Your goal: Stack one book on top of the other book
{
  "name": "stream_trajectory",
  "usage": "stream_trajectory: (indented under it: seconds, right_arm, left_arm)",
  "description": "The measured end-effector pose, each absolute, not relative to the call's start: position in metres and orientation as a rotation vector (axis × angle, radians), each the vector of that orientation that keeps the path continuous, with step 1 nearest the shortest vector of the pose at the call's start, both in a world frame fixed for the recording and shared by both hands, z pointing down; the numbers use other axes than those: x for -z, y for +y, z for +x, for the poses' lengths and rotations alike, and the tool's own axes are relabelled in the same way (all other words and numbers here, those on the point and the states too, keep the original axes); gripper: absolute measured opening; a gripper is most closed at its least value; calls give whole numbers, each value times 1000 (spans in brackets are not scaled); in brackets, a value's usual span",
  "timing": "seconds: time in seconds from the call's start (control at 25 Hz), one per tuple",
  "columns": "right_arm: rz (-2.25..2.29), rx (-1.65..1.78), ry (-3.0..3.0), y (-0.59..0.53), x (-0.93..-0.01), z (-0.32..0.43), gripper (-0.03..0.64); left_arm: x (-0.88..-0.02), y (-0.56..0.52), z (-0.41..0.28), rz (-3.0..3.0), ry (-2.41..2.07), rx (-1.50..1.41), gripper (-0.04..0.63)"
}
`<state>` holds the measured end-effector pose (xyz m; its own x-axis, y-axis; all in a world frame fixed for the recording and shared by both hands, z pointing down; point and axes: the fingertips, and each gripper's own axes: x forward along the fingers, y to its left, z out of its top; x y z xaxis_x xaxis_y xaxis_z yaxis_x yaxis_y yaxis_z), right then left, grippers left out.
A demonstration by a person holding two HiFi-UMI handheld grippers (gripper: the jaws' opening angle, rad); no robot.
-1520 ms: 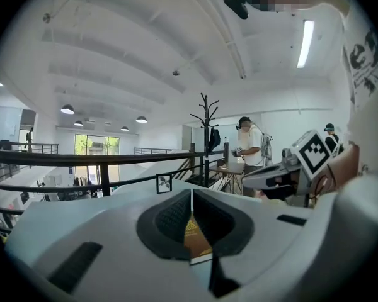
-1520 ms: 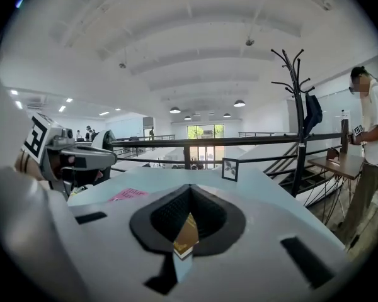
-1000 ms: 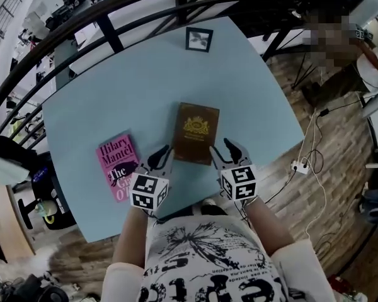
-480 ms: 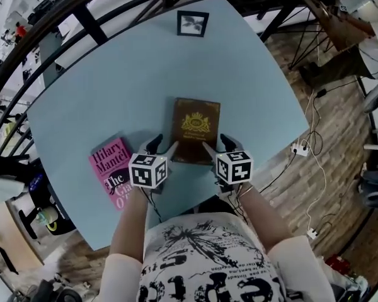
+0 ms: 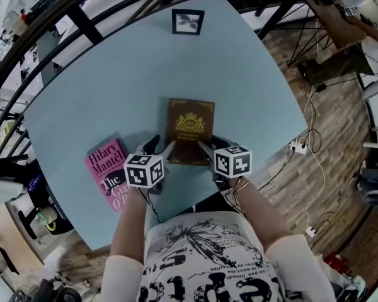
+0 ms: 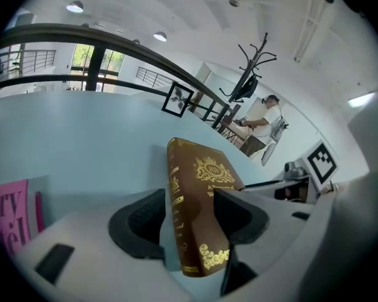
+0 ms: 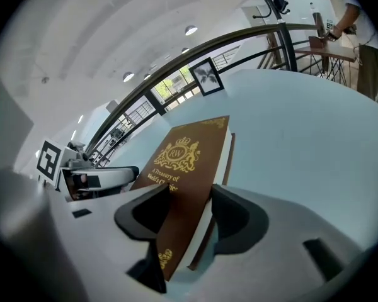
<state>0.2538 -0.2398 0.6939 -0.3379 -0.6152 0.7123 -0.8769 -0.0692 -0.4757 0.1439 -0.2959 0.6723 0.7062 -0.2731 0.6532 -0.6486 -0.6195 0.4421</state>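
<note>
**Brown book flanked by both grippers at its near edge**

Head view: A brown book (image 5: 189, 129) is lying flat near the middle of the table (image 5: 113, 74), and it is being approached at its near edge from both sides. The left gripper (image 5: 160, 146) is being held at the book's near left corner, the right gripper (image 5: 209, 146) at its near right corner. A pink book (image 5: 107, 172) is lying apart to the left, close to the table's edge. A frame (image 5: 188, 21) is standing at the far side.

Left gripper view: The jaws of the left gripper (image 6: 189, 216) are being held spread wide, with the spine corner of the brown book (image 6: 205, 175) between them. No firm pinch is being shown. A strip of the pink book (image 6: 6, 219) is being shown at the left edge.

Right gripper view: The jaws of the right gripper (image 7: 183, 222) are being closed around the other near corner of the brown book (image 7: 183, 162). One jaw is lying over the cover and the other is beside the page edge, where a gap is being left.
</note>
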Motion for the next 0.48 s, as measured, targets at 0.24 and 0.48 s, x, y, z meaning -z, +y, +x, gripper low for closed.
stream_trajectory:
  seconds: [0.24,0.48]
  right_arm:
    - [1558,-1365,-1944,-240,-695,254,209]
    - [1554,-1364,-1942,-240,-696,256,212]
  left_arm:
    - [-689,-287,152,2132,-679,-693,213]
    - [-689,-288,153,2130,-696,-735,213]
